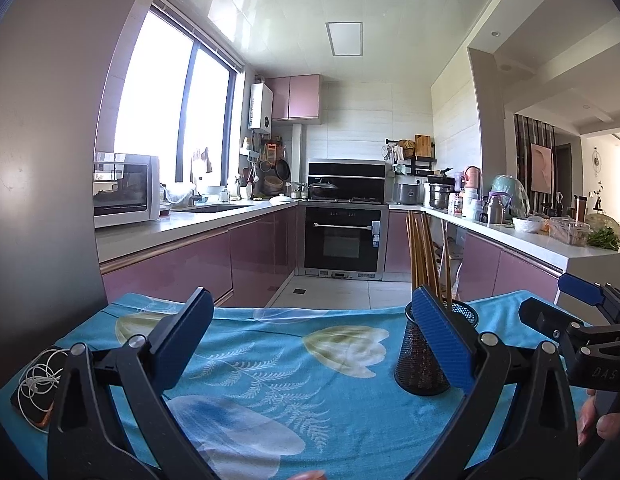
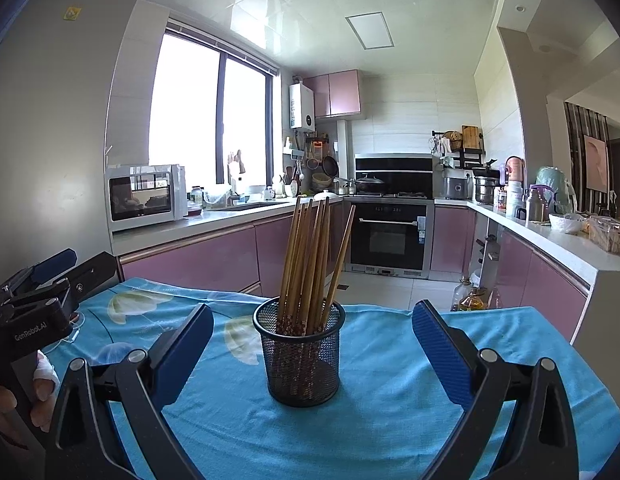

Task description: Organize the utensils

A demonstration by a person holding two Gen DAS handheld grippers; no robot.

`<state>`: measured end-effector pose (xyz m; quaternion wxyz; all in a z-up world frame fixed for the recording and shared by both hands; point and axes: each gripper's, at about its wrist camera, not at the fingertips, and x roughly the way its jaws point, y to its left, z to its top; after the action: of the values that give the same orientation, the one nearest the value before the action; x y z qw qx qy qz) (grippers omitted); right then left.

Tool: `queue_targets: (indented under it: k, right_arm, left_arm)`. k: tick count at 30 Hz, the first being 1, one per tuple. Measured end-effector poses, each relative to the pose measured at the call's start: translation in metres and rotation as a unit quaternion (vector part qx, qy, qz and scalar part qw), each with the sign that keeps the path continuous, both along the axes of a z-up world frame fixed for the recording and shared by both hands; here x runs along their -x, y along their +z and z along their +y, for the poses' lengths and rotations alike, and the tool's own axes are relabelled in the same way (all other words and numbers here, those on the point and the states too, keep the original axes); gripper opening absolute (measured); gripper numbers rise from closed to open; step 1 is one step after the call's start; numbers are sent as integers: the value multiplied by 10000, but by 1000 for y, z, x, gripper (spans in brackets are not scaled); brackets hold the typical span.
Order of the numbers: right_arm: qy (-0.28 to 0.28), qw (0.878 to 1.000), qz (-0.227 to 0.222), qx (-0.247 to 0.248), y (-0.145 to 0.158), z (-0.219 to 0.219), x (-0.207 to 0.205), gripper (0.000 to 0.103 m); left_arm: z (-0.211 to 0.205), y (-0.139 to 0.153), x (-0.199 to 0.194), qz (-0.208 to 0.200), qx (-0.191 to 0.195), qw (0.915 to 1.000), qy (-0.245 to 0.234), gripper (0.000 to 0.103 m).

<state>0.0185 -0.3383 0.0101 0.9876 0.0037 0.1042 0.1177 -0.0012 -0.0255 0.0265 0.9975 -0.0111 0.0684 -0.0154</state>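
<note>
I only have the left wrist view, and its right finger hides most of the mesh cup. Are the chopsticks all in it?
Observer: Yes. In the right wrist view the wooden chopsticks all stand in the black mesh cup, leaning right.
Operator: Is the right gripper holding anything?
Observer: No. The right gripper is open, with the cup centred between its fingers, untouched.
Operator: Anything beyond the table's right end?
Observer: Oil bottles stand on the floor there.

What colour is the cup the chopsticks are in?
The mesh cup is black; the right wrist view shows it best.
</note>
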Motion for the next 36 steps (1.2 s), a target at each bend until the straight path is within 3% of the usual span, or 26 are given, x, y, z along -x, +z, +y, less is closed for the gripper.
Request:
queue_targets:
  k: [36]
  right_arm:
    - [-41,10000,29,-12,0,-4,-2,97]
  left_arm:
    - [2,1,2,-35,-1,10000,42,98]
